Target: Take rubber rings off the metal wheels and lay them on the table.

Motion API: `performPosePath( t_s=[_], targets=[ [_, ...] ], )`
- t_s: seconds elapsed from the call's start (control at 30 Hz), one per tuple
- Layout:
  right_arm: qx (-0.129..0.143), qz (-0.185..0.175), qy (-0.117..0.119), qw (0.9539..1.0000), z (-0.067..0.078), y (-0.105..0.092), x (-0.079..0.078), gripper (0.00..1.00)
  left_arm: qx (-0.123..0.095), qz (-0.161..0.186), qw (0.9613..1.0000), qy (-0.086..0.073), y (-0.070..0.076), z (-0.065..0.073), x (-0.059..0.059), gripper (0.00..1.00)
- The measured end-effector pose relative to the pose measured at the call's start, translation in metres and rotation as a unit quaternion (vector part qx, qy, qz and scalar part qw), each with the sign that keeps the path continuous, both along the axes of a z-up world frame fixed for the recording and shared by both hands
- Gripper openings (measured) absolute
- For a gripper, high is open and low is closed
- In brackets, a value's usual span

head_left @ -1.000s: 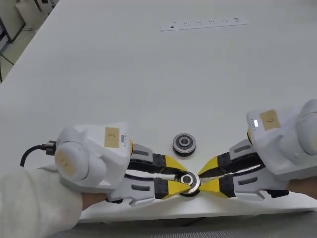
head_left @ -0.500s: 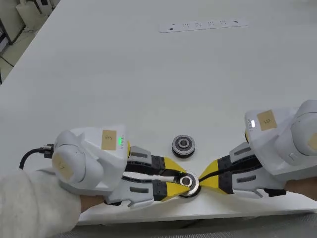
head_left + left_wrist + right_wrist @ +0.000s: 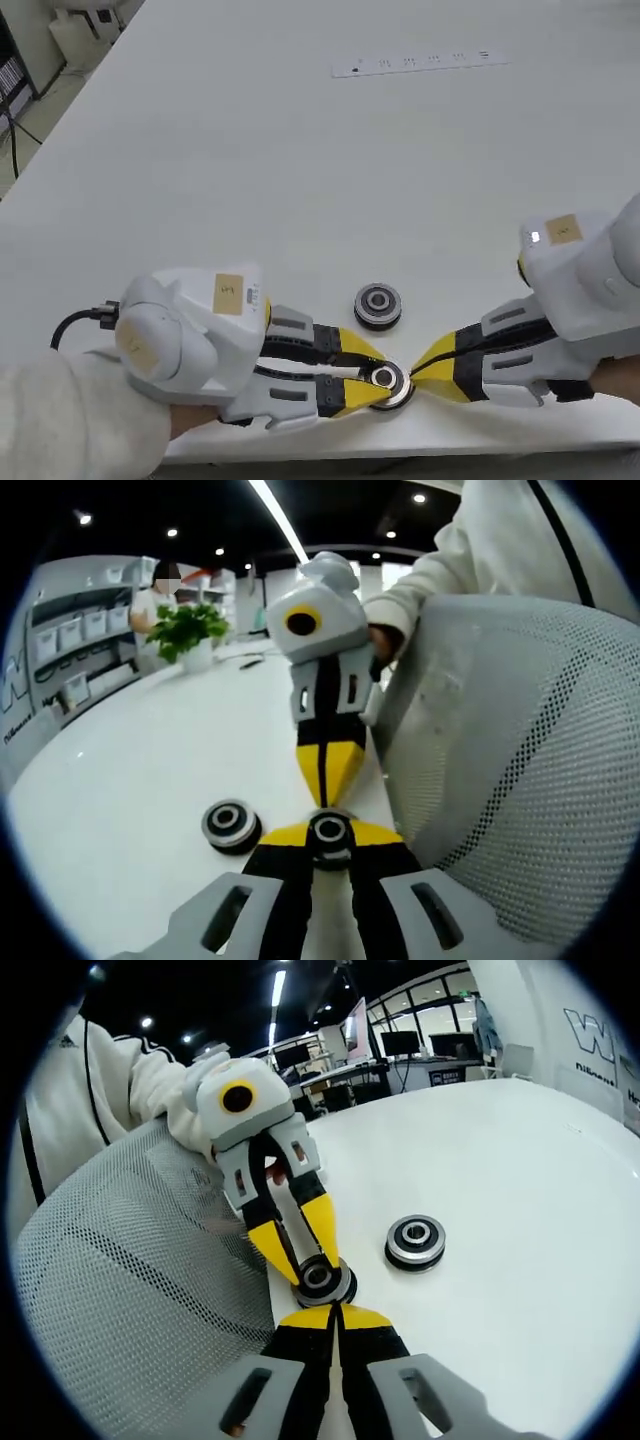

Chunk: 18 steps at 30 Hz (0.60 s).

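Note:
A small metal wheel point(image 3: 388, 378) with a black rubber ring lies close to the table's front edge. My left gripper point(image 3: 372, 378) comes in from the left and is shut on it, one yellow jaw on each side point(image 3: 325, 833). My right gripper point(image 3: 415, 375) reaches in from the right, shut, with its tips pressed against the wheel's rim point(image 3: 322, 1278). Whether those tips pinch the ring cannot be told. A second wheel point(image 3: 377, 303) with its ring on lies flat just behind, apart from both grippers.
The white table's front edge point(image 3: 300, 445) runs right under both grippers. A mesh chair back point(image 3: 130, 1290) stands just off that edge. A power strip point(image 3: 420, 62) lies far back. Open tabletop stretches behind the second wheel point(image 3: 416, 1239).
The head camera has shifted a little. Both grippers keep the same hold at the wheel; the right one sits slightly further right on its rim.

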State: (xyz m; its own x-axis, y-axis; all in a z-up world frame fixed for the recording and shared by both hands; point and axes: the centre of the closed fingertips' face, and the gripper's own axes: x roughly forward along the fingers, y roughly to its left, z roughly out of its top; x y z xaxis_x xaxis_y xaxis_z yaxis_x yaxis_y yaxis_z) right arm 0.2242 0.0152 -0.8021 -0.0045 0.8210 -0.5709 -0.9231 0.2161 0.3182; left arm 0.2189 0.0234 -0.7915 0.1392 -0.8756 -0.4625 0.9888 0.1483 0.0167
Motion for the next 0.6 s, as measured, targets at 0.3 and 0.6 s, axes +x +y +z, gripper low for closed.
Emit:
performPosePath(
  t_s=[0.3, 0.6],
  targets=[
    [0.026, -0.037, 0.06, 0.9972, 0.0021, -0.0035, 0.0019, 0.0, 0.0, -0.001, 1.0, 0.0, -0.0003, -0.0001, 0.0001, 0.14],
    [0.038, -0.052, 0.089, 0.9939, 0.0056, -0.0015, -0.0003, 0.0, -0.001, -0.001, 1.0, -0.001, -0.0006, 0.0, 0.0002, 0.14]
  ],
)
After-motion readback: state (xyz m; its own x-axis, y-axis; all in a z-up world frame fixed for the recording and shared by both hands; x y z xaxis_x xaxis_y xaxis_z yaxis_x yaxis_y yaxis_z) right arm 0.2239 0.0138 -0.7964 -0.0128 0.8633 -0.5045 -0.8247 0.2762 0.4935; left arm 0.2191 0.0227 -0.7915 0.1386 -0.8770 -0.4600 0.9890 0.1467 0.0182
